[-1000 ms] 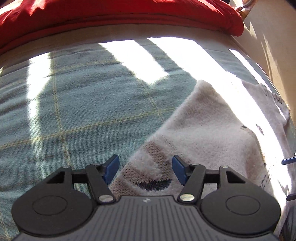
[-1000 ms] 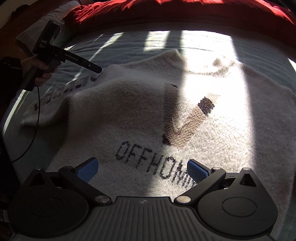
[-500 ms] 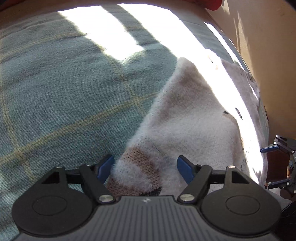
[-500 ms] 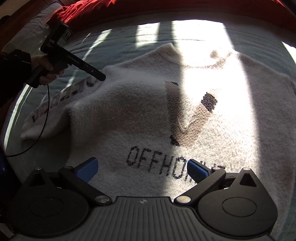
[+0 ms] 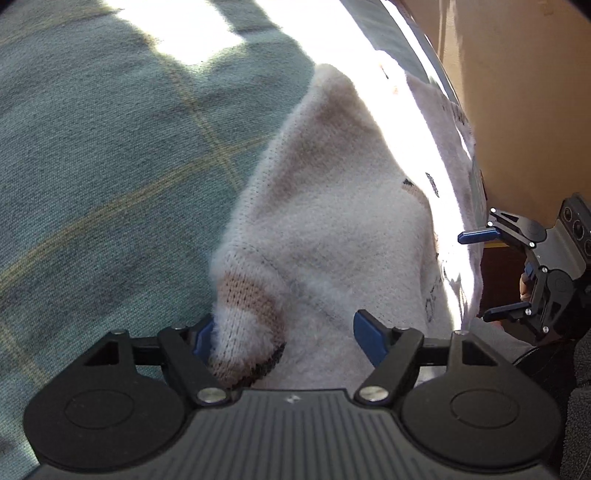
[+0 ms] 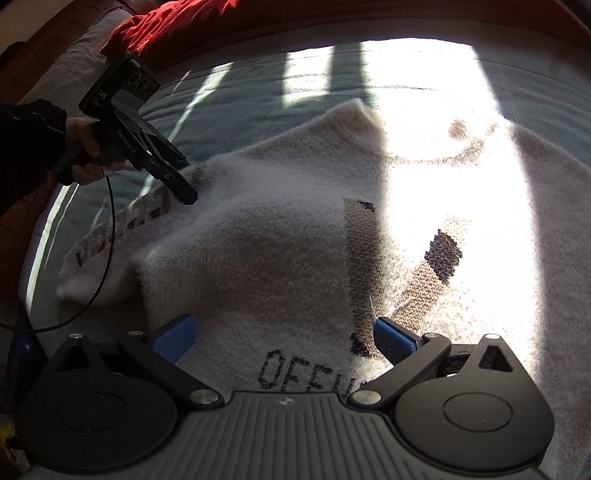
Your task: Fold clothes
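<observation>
A fluffy white sweater (image 6: pixel 277 258) with tan and black bands and black lettering lies front up on the bed. Its left sleeve (image 6: pixel 110 236) stretches toward the bed's edge. My left gripper (image 5: pixel 286 338) points down at the shoulder seam where that sleeve joins. Its jaws stand wide, with a banded fold of sweater (image 5: pixel 332 229) between the pads, the left pad against the fabric's edge. In the right wrist view a hand holds that left gripper (image 6: pixel 184 192), its tip on the knit. My right gripper (image 6: pixel 284 338) hovers open over the chest lettering, also seen as the right gripper (image 5: pixel 491 277) at the sweater's hem.
The sweater rests on a teal plaid bedcover (image 5: pixel 110 166) with strong sun stripes. A red duvet (image 6: pixel 177 26) is bunched along the far side. A tan surface (image 5: pixel 517 92) lies beyond the bed's edge. A black cable (image 6: pixel 107 229) hangs from the left gripper.
My left gripper tipped downward and closed in on the sleeve seam, its jaws widening. My right gripper slid forward over the lettering and came into the left wrist view.
</observation>
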